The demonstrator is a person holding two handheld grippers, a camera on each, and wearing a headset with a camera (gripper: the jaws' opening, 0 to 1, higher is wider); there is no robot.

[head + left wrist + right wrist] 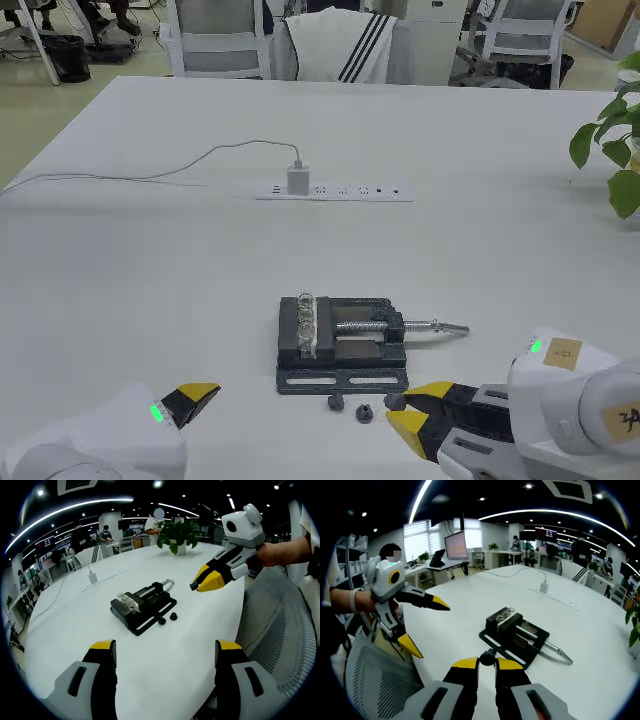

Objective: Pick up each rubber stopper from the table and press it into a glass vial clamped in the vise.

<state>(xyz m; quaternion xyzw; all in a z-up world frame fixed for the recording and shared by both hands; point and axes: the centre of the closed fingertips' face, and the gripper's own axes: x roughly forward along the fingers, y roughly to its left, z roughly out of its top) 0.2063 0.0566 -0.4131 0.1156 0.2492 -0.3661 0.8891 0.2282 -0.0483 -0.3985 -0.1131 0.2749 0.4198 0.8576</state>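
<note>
The right gripper (pixel 488 662) has its yellow-tipped jaws nearly together, pinching a small black rubber stopper (pixel 487 654) — round, matte — just in front of the dark metal vise (pixel 515 630). The left gripper (pixel 165 652) is spread wide, holding nothing. Two more black stoppers (pixel 364 413) lie on the smooth white table (pixel 150 280) beside the vise — clear glass vials (pixel 305 322) stand clamped in it.
</note>
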